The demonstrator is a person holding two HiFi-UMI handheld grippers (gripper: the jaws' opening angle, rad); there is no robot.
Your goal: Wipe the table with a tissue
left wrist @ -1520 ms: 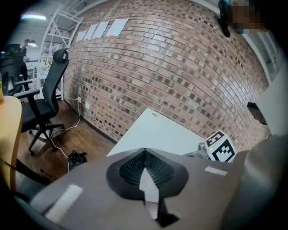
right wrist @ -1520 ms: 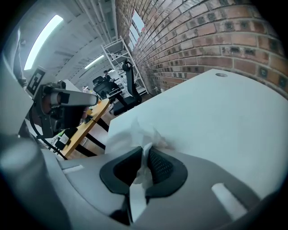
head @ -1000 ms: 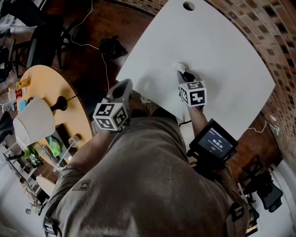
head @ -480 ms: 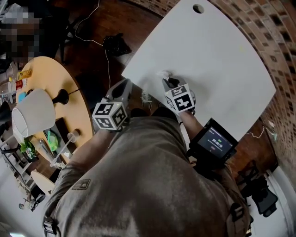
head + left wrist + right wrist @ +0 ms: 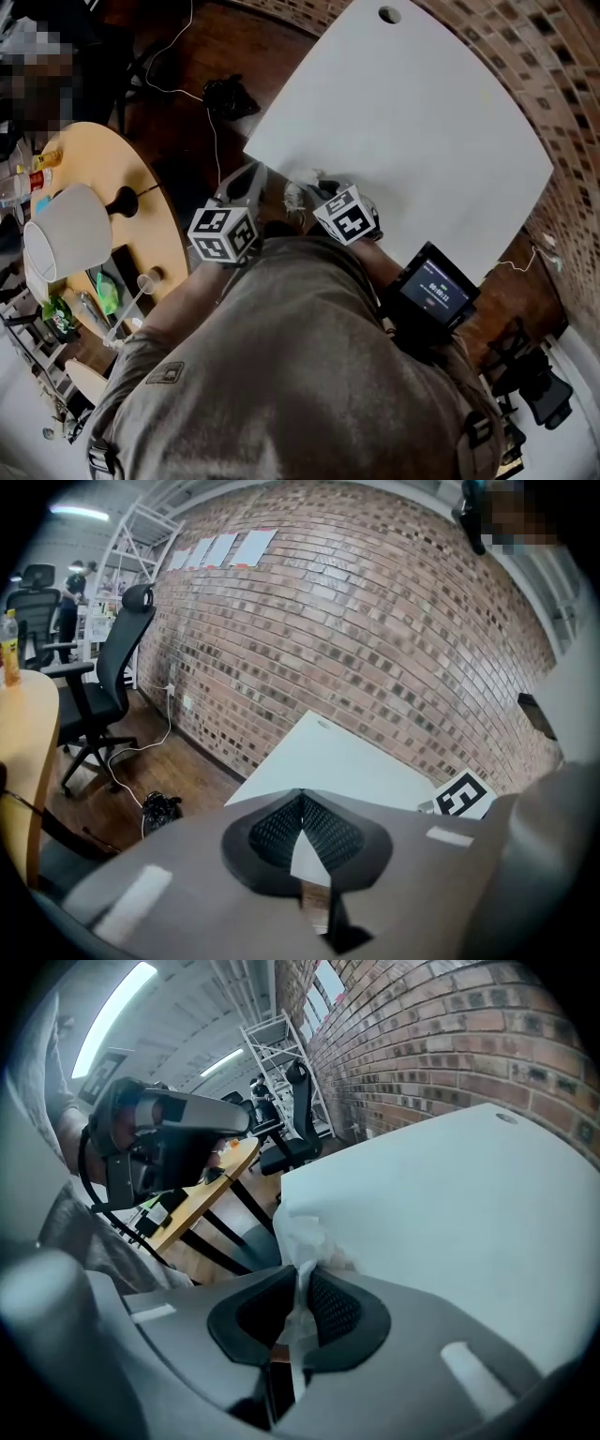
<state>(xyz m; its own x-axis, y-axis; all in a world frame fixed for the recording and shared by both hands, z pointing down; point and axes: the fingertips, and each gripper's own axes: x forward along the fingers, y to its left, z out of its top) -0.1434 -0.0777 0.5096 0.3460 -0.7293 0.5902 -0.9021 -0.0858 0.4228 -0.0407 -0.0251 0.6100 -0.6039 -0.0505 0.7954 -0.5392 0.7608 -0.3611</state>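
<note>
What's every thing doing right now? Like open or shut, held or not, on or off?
left tool: shut, nothing in it, held off the table's edge.
right tool: shut on the tissue.
tissue: crumpled, pinched in the right tool, at the table's near edge.
white table: nothing else on it.
wrist screen: lit.

Smooth matt white counter (image 5: 441,122), soft crumpled paper tissue (image 5: 300,1232), matt grey plastic right gripper (image 5: 302,1274) with black ribbed rubbery-looking pads (image 5: 333,1309), rough red brick wall (image 5: 375,621), dark faintly glossy wooden floor (image 5: 272,47), matt khaki cloth shirt (image 5: 281,375)
</note>
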